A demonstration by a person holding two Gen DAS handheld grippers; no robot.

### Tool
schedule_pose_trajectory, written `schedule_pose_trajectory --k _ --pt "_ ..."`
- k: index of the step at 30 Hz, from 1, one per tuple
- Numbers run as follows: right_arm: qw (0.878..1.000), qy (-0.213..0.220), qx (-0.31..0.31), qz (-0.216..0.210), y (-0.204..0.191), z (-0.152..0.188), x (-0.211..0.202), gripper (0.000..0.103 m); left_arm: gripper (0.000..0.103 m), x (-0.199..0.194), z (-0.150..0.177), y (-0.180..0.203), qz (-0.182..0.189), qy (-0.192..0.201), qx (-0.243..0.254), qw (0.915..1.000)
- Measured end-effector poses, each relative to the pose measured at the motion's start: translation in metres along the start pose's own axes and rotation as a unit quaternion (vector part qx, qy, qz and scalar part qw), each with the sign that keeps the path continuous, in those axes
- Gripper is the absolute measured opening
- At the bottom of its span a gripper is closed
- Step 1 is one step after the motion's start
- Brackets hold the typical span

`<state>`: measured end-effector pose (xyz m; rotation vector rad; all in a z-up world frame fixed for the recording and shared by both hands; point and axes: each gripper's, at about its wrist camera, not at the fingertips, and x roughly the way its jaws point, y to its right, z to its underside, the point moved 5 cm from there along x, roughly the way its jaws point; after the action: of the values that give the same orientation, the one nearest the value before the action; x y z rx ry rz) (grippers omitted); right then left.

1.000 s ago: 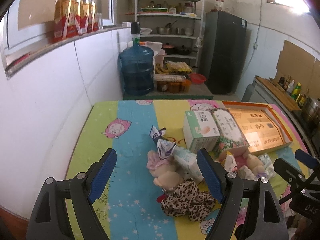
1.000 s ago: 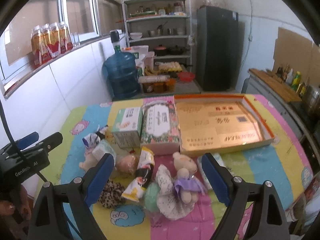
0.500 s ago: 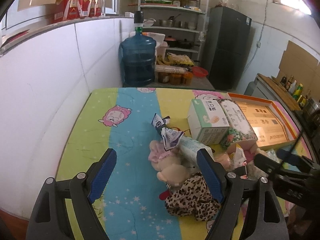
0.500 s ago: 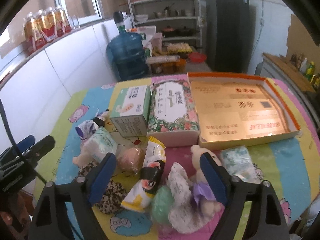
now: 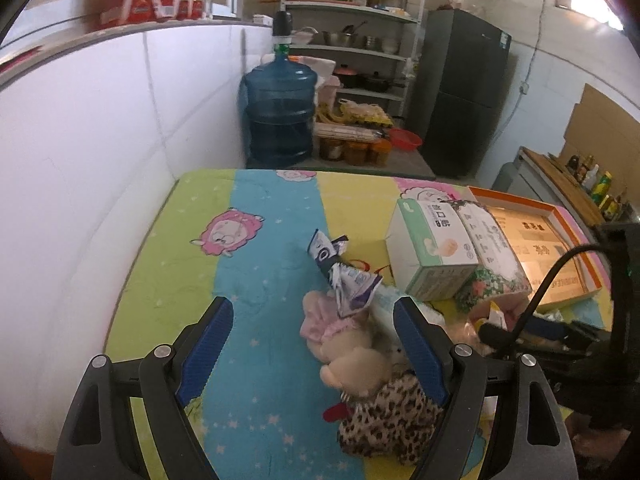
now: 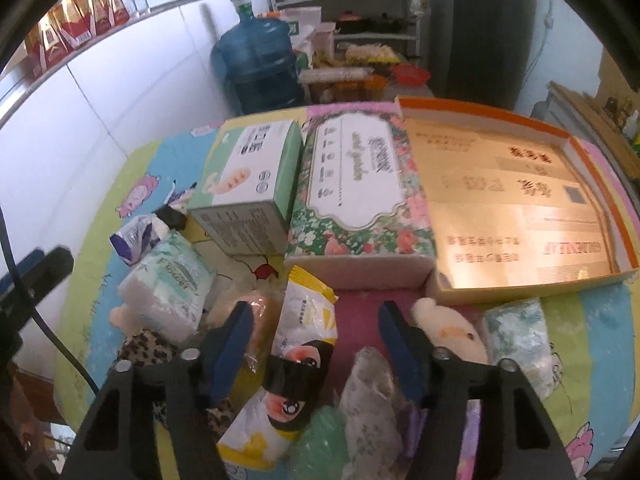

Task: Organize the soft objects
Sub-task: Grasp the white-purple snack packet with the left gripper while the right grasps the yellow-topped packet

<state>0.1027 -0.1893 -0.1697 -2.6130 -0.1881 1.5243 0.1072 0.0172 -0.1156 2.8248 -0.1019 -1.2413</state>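
Soft things lie heaped on the striped cartoon cloth [image 5: 272, 248]. My left gripper [image 5: 312, 344] is open low over the cloth; a beige and pink plush toy [image 5: 344, 344] lies by its right finger, a leopard-print fabric [image 5: 392, 420] just below. A crumpled blue-white wrapper [image 5: 344, 276] lies beyond them. My right gripper [image 6: 316, 344] points down at the heap, its jaws closing around a yellow-white snack packet [image 6: 308, 320], and the pads stand clear of it. A cream plush bear [image 6: 448, 332] lies against its right finger and a tissue pack [image 6: 168, 288] to the left.
A green tissue box [image 6: 248, 176], a floral tissue box [image 6: 356, 184] and an open orange-rimmed box [image 6: 480, 110] stand side by side behind the heap. A white wall [image 5: 100, 160] borders the table's left. A blue water jug [image 5: 280, 112] and shelves stand beyond.
Both grippers have come down and closer to the heap. The right gripper's jaws have narrowed, now either side of the yellow-white packet. The left jaws stayed wide.
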Motion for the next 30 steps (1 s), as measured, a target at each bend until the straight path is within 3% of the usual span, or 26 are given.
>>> schedule_pose_trajectory --k 7,11,13,16,26,30 --pt "1.000 -0.002 0.011 -0.005 0.003 -0.007 0.006 0.060 0.083 0.048 -0.030 -0.001 0.020 -0.038 -0.001 0.9991" --pt "1.000 -0.012 0.021 -0.001 0.008 -0.006 0.011 0.059 0.083 0.075 -0.040 0.003 0.014 -0.049 0.010 0.9987" --pt "0.999 -0.015 0.030 -0.006 0.009 -0.006 0.012 0.058 0.075 0.091 -0.042 0.006 0.014 -0.060 0.017 0.9979" --pt "0.999 -0.016 0.032 -0.007 0.010 -0.008 0.014 0.057 0.064 0.114 -0.040 0.008 0.011 -0.083 0.025 0.9962" --pt "0.999 -0.020 0.040 -0.010 0.012 -0.006 0.015 0.057 0.063 0.149 -0.029 0.005 0.034 -0.136 0.011 0.9900" --pt "0.998 -0.024 0.048 -0.022 0.012 -0.005 0.017 0.047 0.060 0.156 -0.019 0.010 0.056 -0.156 0.004 0.9861"
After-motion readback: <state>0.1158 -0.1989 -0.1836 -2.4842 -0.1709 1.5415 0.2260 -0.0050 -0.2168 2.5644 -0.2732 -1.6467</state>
